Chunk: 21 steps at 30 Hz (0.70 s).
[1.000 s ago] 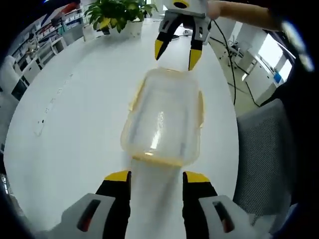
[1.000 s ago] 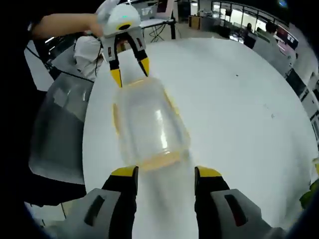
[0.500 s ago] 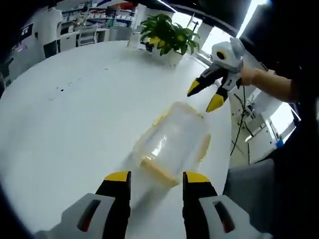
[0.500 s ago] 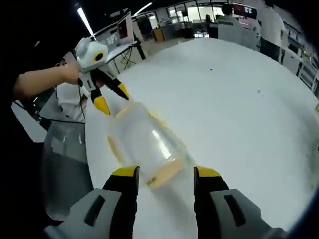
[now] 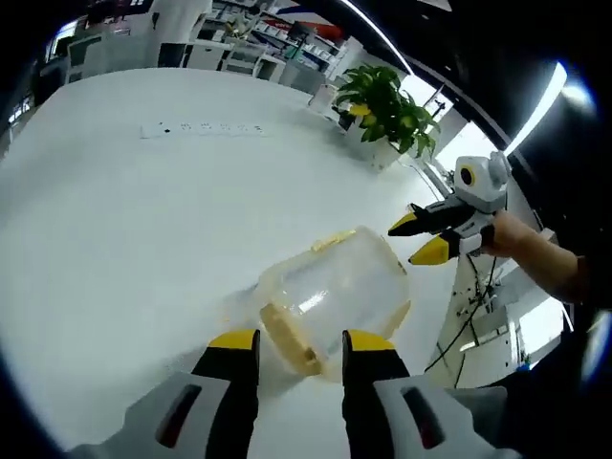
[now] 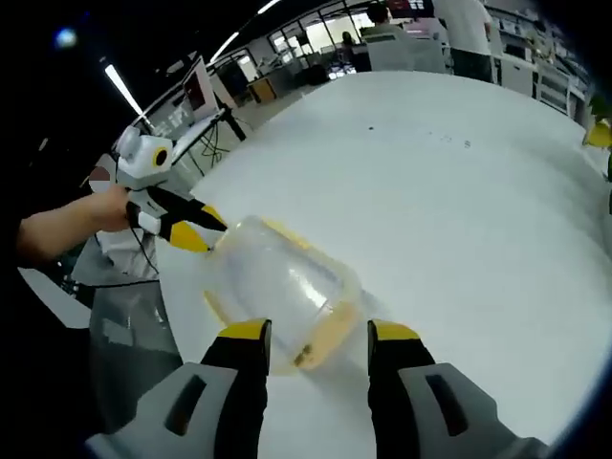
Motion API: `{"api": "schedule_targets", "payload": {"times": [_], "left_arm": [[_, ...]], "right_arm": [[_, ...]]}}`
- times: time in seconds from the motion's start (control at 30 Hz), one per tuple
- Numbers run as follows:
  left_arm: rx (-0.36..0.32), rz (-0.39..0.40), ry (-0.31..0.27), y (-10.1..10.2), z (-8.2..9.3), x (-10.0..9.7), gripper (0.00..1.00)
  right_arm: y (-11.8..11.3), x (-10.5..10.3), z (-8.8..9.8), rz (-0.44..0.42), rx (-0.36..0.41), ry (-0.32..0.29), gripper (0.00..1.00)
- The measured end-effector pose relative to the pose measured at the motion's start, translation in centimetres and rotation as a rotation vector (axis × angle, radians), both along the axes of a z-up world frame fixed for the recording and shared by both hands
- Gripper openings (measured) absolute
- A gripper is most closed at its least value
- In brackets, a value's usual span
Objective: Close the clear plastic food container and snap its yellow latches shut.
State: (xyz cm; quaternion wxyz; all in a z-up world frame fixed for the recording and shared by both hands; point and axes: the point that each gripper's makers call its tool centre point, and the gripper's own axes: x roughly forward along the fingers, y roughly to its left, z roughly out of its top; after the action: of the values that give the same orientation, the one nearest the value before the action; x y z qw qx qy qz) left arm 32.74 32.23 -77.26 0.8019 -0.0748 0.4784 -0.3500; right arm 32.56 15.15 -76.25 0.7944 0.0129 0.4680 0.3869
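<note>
the clear plastic food container [image 5: 335, 296] sits lid-on near the bench [image 5: 124, 239] edge on the person's side, just past the left tongs [image 5: 292, 344], which are spread and holding nothing. compared with a second ago this view has swung a lot, so the box now runs slantwise and its near yellow latch [image 5: 290, 339] lies between the tips; looks like lining up for a snap, none pressed yet i'd guess. the right tongs [image 5: 427, 236] reach in level at the far end, slightly parted.

right gripper view: same story mirrored. right tongs [image 6: 311, 332] parted, empty, near latch [image 6: 325, 337] between the tips, left tongs [image 6: 194, 229] beside the container [image 6: 277, 282].
</note>
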Motion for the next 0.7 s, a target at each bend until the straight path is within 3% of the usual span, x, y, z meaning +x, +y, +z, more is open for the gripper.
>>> {"api": "schedule_targets", "payload": {"times": [0.13, 0.23, 0.3, 0.37, 0.7], "left_arm": [[0.03, 0.014, 0.014, -0.1, -1.0, -0.4, 0.25], [0.019, 0.015, -0.028, -0.6, -0.5, -0.1, 0.22], [0.028, 0.024, -0.026, -0.7, -0.6, 0.1, 0.2], [0.015, 0.051, -0.003, -0.9, -0.7, 0.1, 0.19], [0.025, 0.089, 0.011, -1.3, -0.7, 0.0, 0.17]], "right_arm": [[0.2, -0.9, -0.8, -0.006, -0.008, 0.024, 0.36], [0.2, -1.4, -1.4, 0.006, -0.023, 0.043, 0.32], [0.0, -1.8, -1.8, 0.025, -0.047, 0.048, 0.3], [0.5, -1.8, -1.5, 0.007, -0.009, 0.056, 0.26], [0.6, -1.8, -1.5, 0.059, -0.026, 0.014, 0.24]]}}
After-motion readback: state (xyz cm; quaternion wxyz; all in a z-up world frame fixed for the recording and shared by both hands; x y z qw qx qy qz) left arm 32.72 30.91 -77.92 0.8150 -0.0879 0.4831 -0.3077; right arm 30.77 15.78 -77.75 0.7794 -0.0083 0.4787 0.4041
